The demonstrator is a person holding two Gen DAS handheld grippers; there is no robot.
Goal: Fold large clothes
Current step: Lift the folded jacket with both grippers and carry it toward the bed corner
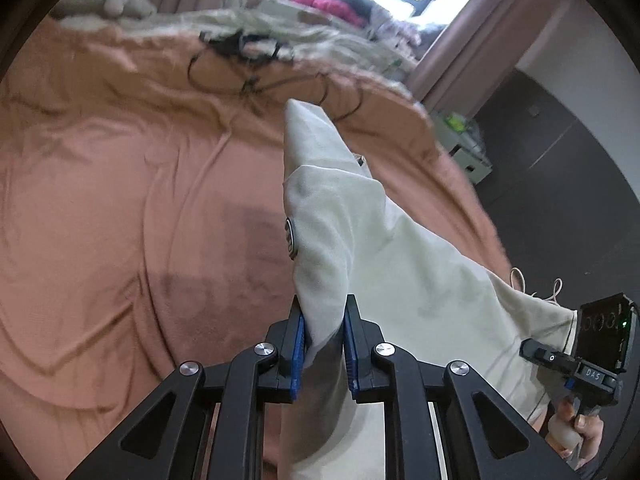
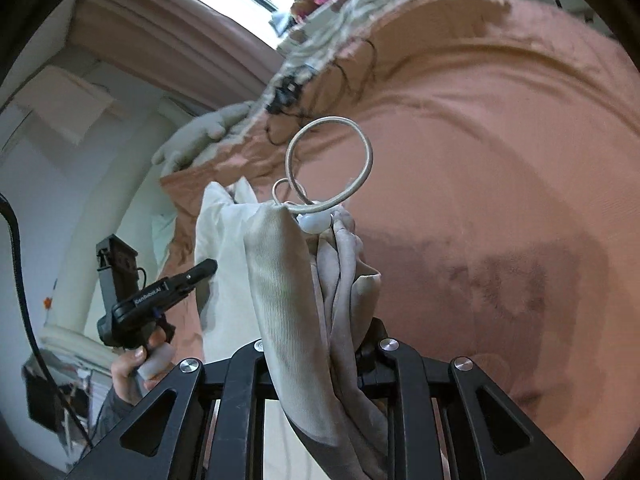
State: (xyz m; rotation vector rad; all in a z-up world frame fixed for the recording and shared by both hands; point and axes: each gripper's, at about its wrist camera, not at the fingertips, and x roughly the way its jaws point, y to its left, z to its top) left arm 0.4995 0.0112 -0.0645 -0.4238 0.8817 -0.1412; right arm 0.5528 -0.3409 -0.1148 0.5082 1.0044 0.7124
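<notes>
A cream garment (image 1: pixel 384 264) with a metal snap hangs lifted above the bed, stretched between both grippers. My left gripper (image 1: pixel 325 324) is shut on a folded edge of it, the blue pads (image 1: pixel 301 340) pressing the cloth from both sides. In the right wrist view the garment (image 2: pixel 280 280) bunches over my right gripper (image 2: pixel 320 334) and hides its fingertips; the cloth is pinched there. A looped drawstring (image 2: pixel 330 164) with a toggle stands up from the bunch. Each gripper shows in the other's view, held by a hand: right gripper (image 1: pixel 538 350), left gripper (image 2: pixel 202 270).
A salmon bedsheet (image 1: pixel 120 208) covers the bed under the garment. Black cables (image 1: pixel 240 56) lie near its far end, beside a pale blanket and a grey soft toy (image 1: pixel 116 0). Piled clothes (image 1: pixel 328 4) sit by the window. Dark floor (image 1: pixel 560 200) lies to the right.
</notes>
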